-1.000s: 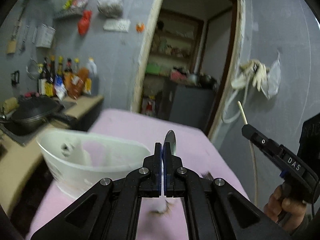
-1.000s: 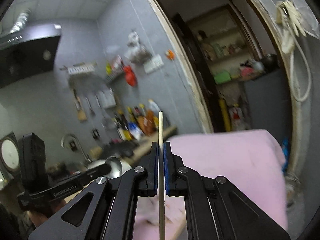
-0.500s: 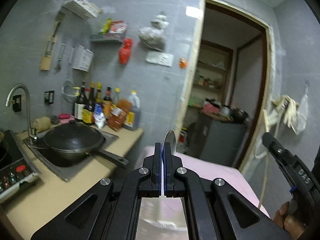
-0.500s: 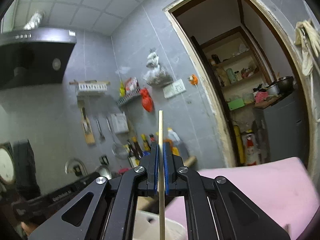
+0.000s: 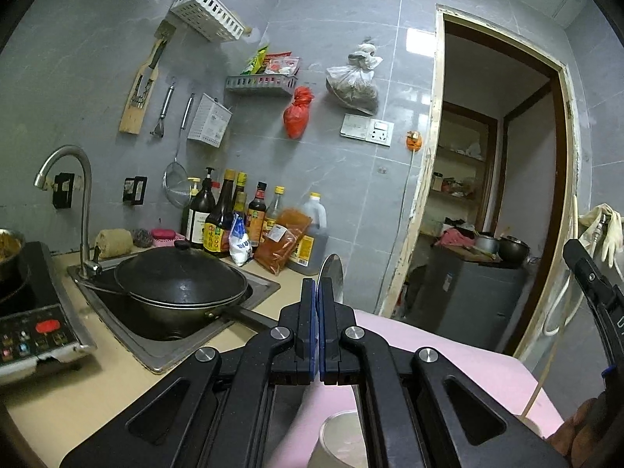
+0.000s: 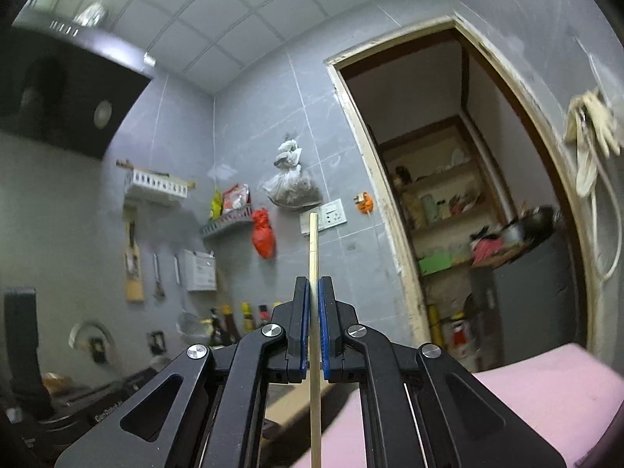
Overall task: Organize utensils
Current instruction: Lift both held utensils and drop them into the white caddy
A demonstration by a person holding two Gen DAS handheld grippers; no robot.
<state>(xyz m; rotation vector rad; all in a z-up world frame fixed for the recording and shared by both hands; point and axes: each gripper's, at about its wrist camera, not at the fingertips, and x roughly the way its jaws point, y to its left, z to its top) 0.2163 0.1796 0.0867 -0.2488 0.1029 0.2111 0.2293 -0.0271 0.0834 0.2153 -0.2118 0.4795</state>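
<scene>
My left gripper is shut on a metal spoon; its bowl stands up above the fingertips. It is raised, pointing at the kitchen wall. A white holder's rim shows below between the arms, on the pink table. My right gripper is shut on a wooden chopstick that stands upright through the jaws. The right gripper and the chopstick also show at the right edge of the left wrist view.
A counter at left holds a sink with a black wok, a tap, an induction hob and several sauce bottles. A doorway opens at the back right. The pink table lies below.
Both grippers have tilted upward and lifted away from the table. The white holder has dropped out of the middle of the left view; the wall and counter now fill both views.
</scene>
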